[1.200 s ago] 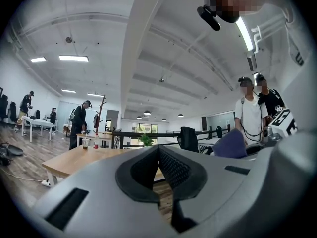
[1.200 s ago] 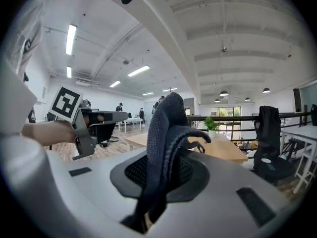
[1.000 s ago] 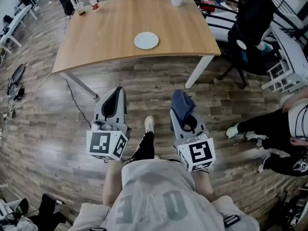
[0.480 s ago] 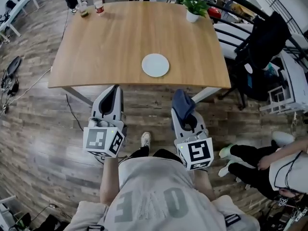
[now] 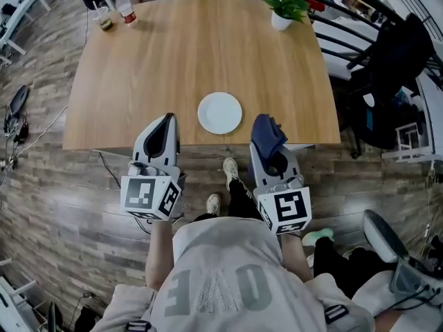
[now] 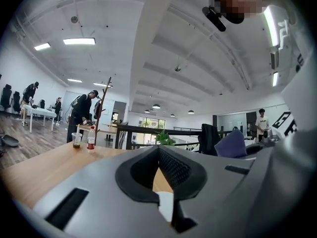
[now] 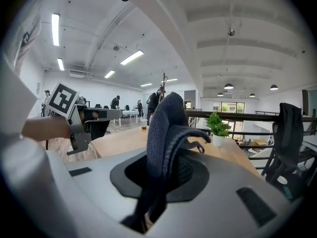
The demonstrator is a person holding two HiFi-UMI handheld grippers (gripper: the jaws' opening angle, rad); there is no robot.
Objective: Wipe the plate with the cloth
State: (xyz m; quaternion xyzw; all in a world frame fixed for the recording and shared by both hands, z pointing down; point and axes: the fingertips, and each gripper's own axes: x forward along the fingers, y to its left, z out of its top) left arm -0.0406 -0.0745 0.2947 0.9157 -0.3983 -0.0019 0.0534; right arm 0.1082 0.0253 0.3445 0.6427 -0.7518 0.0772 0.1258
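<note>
A white round plate [image 5: 220, 113] lies near the front edge of the wooden table [image 5: 173, 54]. My left gripper [image 5: 167, 121] is just left of it over the table edge, shut and empty. In the left gripper view the left gripper [image 6: 158, 149] has its jaws meeting, with a sliver of the plate [image 6: 166, 206] showing below them. My right gripper [image 5: 268, 144] is just right of the plate, shut on a dark blue cloth [image 5: 263, 128]. In the right gripper view the cloth [image 7: 166, 128] stands bunched up between the closed jaws of the right gripper [image 7: 163, 155].
A potted plant [image 5: 284, 5] stands at the table's far right corner; a bottle [image 5: 124, 7] and a cup [image 5: 105, 21] at the far left. A black chair [image 5: 387, 75] and a railing are to the right. A person's legs [image 5: 387, 254] show at lower right.
The table and plate have come much closer in the head view. Both grippers travelled forward from over the floor to the table's near edge, either side of the plate.
</note>
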